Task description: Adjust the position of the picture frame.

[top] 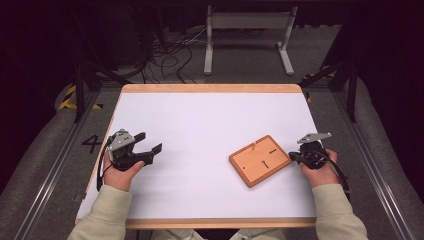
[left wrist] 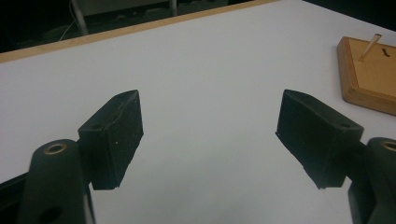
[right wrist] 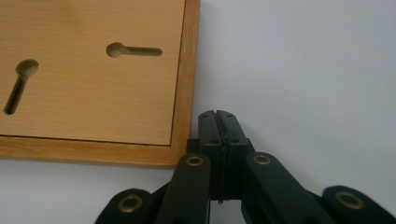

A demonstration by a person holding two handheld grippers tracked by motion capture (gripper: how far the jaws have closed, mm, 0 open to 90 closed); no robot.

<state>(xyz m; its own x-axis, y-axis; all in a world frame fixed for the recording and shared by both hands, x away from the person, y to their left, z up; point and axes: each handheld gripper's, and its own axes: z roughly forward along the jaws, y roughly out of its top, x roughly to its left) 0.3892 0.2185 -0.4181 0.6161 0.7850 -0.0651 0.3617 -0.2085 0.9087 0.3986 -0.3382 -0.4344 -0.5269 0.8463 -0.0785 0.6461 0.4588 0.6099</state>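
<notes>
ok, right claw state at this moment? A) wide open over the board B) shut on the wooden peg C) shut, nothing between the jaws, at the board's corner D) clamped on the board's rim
C: in the right gripper view the right claw has its jaws pressed flat together with nothing between them, tips just beside the corner of the wooden board.
</notes>
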